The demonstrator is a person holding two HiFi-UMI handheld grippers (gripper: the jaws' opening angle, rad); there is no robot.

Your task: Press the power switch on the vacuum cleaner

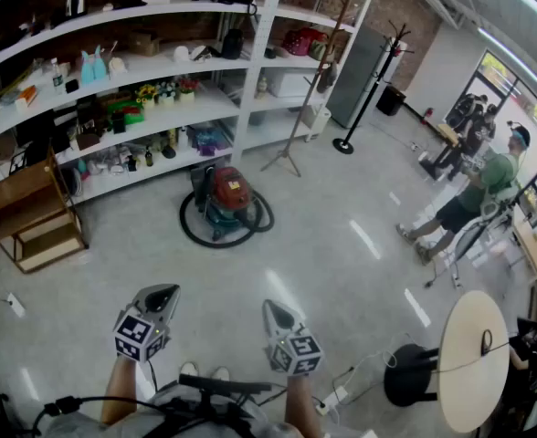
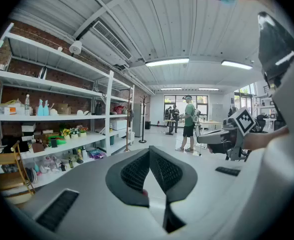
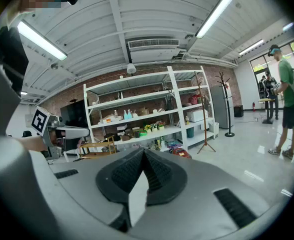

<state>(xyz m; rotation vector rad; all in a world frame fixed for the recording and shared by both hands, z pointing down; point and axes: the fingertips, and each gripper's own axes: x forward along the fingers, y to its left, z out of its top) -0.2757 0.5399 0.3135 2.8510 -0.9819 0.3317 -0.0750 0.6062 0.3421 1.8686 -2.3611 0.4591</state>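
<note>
Task not started. The vacuum [image 1: 228,204] sits on the floor [image 1: 342,245] just in front of the shelf [image 1: 159,108], well apart from both grippers, which are held low near the person's body. The left gripper [image 1: 162,294] has its jaws together with nothing gripped; the right gripper [image 1: 272,310] is the same, tips touching and empty. The switch can't be made out from here. Everything is left to do: approach the vacuum, find the switch, press it.
</note>
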